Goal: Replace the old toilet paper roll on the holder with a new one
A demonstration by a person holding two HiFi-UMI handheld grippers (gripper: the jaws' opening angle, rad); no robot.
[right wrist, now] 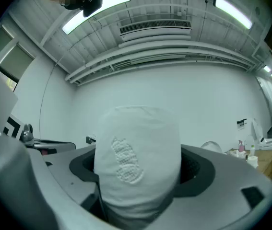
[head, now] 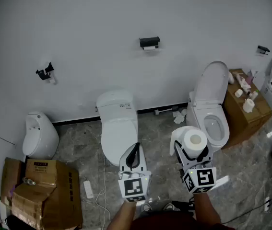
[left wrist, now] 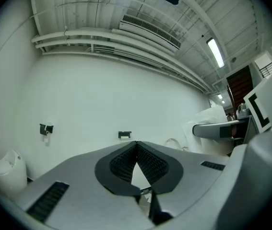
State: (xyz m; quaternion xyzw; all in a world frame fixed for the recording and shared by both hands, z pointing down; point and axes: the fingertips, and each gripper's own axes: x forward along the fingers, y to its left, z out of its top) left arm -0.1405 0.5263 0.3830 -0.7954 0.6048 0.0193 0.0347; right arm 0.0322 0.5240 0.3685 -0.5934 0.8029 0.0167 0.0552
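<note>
roll: new white roll (head: 195,139), upright with its core hole facing up, held above the floor (head: 164,143) in front of the open toilet (head: 211,109).
right gripper: right gripper (head: 191,152) has its fingers (right wrist: 200,169) spread wide and clamped on the roll's sides.
holder: black holder (head: 149,42) on the white wall (head: 102,32), well apart from the roll, above the gap between the two toilets; a bit of white paper shows under it.
left gripper: left gripper (head: 133,155) has its fingers (left wrist: 150,164) pressed together with nothing between them; it is beside the right gripper, over the front of the closed toilet (head: 118,128).
second holder: second holder (head: 45,73) sits further left on the wall.
boxes: cardboard boxes (head: 42,190) at lower left; another box (head: 246,111) right of the open toilet, with small rolls on top.
</note>
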